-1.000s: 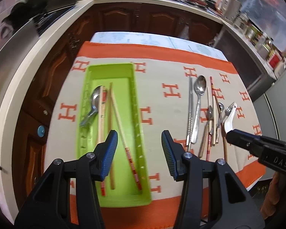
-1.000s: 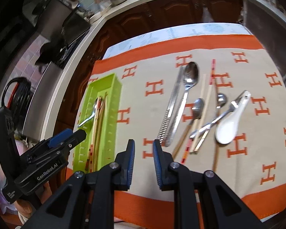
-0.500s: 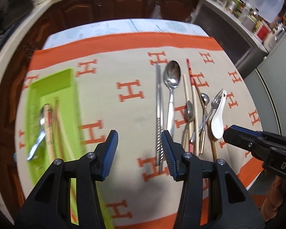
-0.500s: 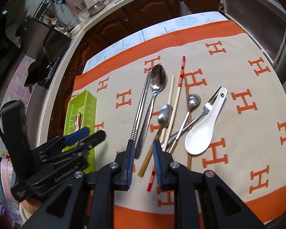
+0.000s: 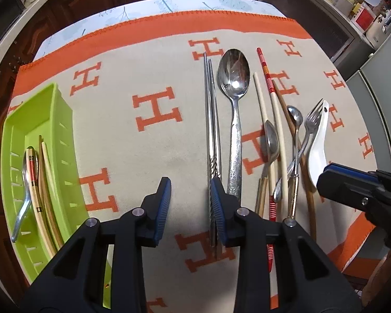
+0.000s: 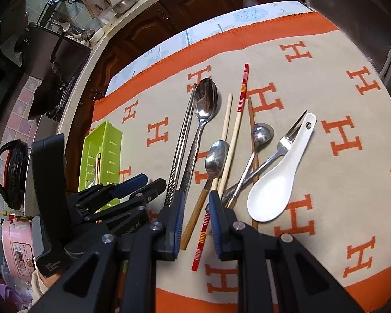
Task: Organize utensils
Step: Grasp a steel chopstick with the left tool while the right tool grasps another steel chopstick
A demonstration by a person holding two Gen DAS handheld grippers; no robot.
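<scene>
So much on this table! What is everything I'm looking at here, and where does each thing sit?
Cloth: one, beige with orange H letters and orange border, covering the table.
Tray: one, lime green, on the left side of the cloth; holds one metal spoon and a few chopsticks.
Metal chopsticks: one pair, silver, mid-cloth.
Big spoon: one, silver, just right of the metal chopsticks.
Loose chopsticks: several, cream, brown and red-striped, in the pile right of the big spoon.
Small spoons: two, silver, in that pile.
Fork: one, silver, tines resting on the soup spoon's handle.
Soup spoon: one, white, rightmost.
Left gripper: black with blue pads, open, near the metal chopsticks.
Right gripper: same, open, above the pile.
</scene>
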